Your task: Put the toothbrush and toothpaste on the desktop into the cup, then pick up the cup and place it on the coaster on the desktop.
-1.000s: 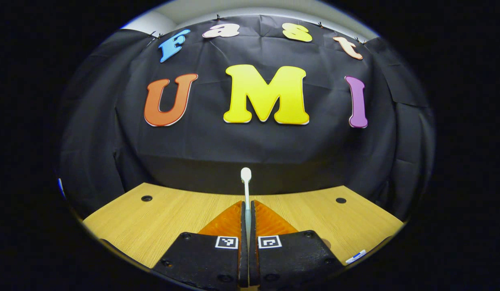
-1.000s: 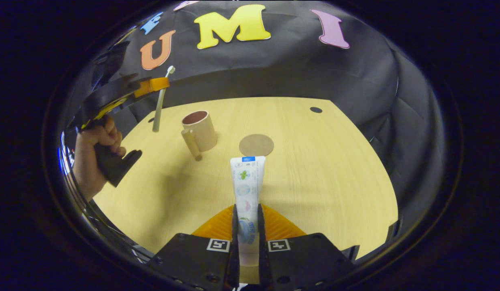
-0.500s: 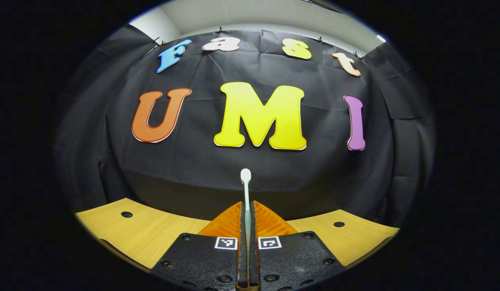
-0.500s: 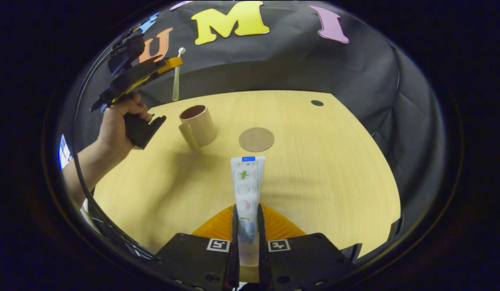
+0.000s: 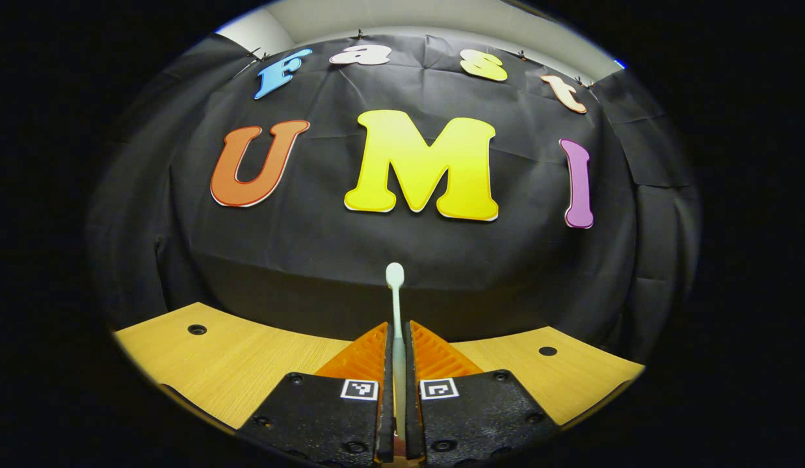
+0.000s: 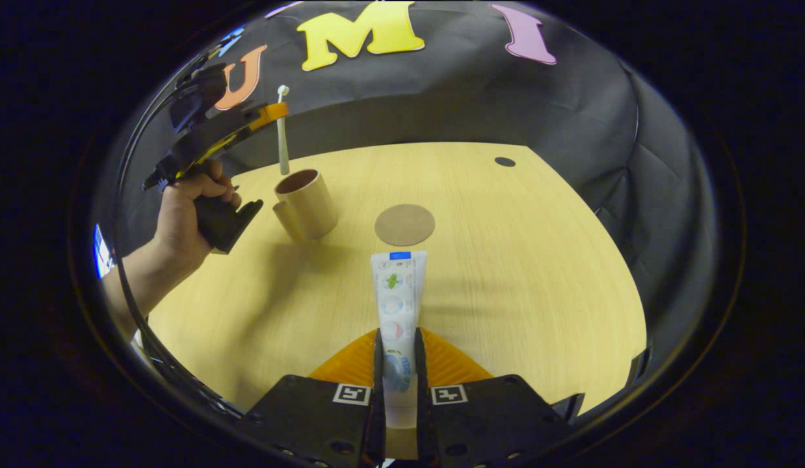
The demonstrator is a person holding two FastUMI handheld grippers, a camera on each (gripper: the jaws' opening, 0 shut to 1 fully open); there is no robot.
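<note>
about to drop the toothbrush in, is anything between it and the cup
Nothing visible. In the right gripper view the toothbrush, held upright in the left tongs, hangs just above the open mouth of the cup. The toothpaste sits in the right tongs, well clear.

In the left gripper view, the left gripper [image 5: 396, 338] sits at 6 o'clock, its two fingers drawn almost together and clamped from both sides on a slim white plastic toothbrush [image 5: 395, 292]. In the right gripper view that gripper [image 6: 269, 114] hangs raised at 10 o'clock, level, gripped by a bare hand [image 6: 181, 214] with the forearm running toward 8 o'clock. The right gripper [image 6: 396, 354] at 6 o'clock pinches a flat white toothpaste tube [image 6: 396, 292] between both fingers.
</note>
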